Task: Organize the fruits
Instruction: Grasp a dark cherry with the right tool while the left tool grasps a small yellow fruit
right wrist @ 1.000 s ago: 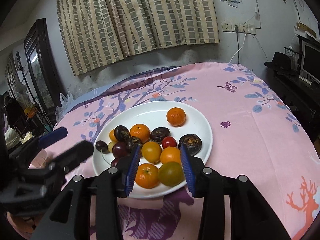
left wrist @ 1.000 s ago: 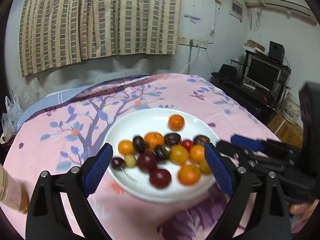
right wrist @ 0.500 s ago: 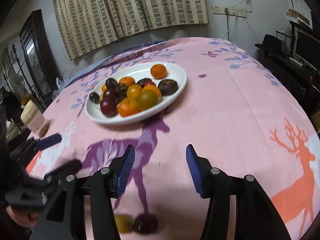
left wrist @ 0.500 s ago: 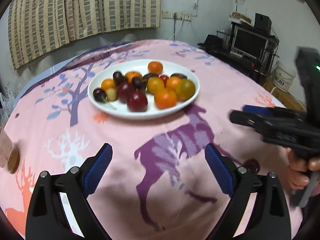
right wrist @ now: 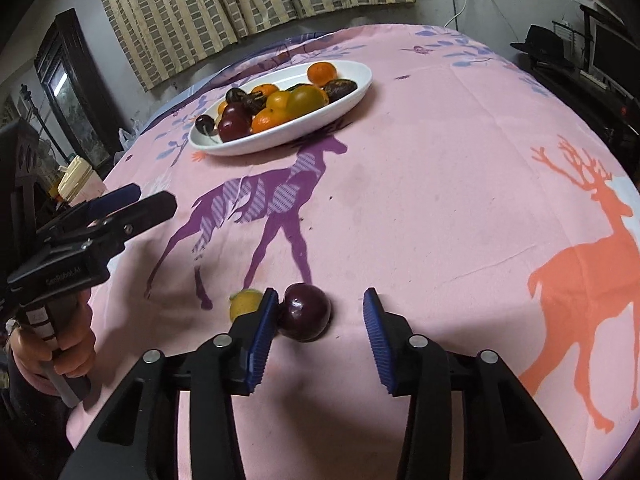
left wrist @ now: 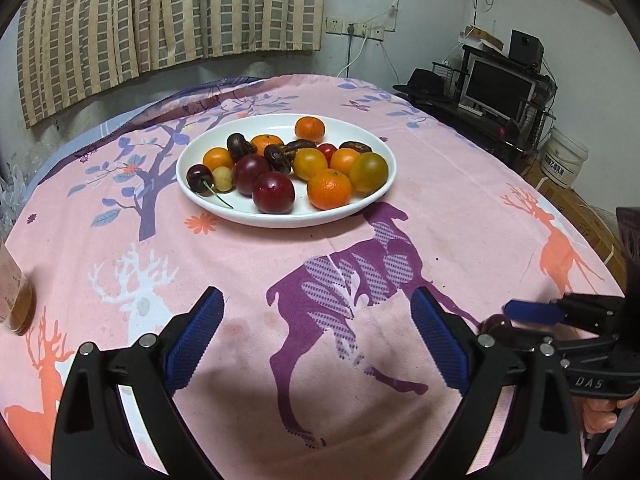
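A white plate (left wrist: 280, 220) holds several fruits: oranges, dark plums, cherries, yellow tomatoes. It appears farther off in the right wrist view as plate (right wrist: 280, 142). On the pink cloth near the front edge lies a dark plum (right wrist: 306, 312), with a small yellow fruit (right wrist: 242, 304) just left of it. My right gripper (right wrist: 320, 300) straddles the plum and its jaws are closing; the left pad touches the plum, the right pad stands apart. My left gripper (left wrist: 315, 296) hangs wide open over bare cloth, nothing between its fingers. It shows as left gripper (right wrist: 136, 200) in the right wrist view.
A jar (left wrist: 16, 300) stands at the table's left edge. Beyond the right edge are a monitor (left wrist: 500, 88), a black hat (left wrist: 424, 80) and a white bucket (left wrist: 564, 160). A cream container (right wrist: 78, 176) sits off the left side.
Both grippers drew back from the plate toward the near edge and sank. The right gripper now sits lower over the plum and yellow fruit, its jaws narrower than half a second ago.
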A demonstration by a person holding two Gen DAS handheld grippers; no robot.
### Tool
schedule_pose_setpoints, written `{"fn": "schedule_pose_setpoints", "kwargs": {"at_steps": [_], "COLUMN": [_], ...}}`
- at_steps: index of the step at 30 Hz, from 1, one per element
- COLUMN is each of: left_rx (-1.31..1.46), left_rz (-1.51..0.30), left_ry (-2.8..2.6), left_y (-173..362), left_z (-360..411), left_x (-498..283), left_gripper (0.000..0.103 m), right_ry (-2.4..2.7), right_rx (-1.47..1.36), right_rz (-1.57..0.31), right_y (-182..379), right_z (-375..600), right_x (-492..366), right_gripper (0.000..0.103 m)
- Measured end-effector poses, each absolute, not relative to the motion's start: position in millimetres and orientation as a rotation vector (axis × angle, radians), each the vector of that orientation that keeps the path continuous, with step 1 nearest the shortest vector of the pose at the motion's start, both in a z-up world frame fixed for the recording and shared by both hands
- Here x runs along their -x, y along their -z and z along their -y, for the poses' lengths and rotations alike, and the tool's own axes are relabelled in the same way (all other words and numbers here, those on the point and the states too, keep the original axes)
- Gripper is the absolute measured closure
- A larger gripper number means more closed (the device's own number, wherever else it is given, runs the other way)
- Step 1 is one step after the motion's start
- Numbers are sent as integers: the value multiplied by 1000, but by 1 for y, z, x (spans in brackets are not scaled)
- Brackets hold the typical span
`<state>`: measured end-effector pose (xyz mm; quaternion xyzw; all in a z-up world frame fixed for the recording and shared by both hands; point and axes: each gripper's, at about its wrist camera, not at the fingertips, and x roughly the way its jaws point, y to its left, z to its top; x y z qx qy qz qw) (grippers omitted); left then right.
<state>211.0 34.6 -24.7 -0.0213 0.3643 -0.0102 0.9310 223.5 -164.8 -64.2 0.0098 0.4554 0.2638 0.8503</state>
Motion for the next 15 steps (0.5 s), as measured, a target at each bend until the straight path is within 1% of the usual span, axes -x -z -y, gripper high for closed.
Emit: {"fn": "schedule_pose_setpoints", "kwargs": {"at_steps": [6,7,10,13,15], "left_rx": [48,45,41,44,24], "left_rz": [-748,-746,-746,-748,-745], "left_ry": [27,26,23,60,137], "left_y": [24,24,25,25,25], "left_z": [-33,-33,-32,-28,-18], "left_x": [-210,-210,-210,-208,-203], "left_gripper": [10,10,10,10,10], "right_ry": [-582,-594,-608,-644,-613], "right_rx": [-42,-47,-71,-251,-331], "right_rz": [-968,-970,-969,-963,-916], "right_y": [64,64,64,68,64], "right_z": [162,161,163,177,191], "right_x": [-225,-225,-226,-233,-235], "right_gripper": [71,76,76,76,76]}}
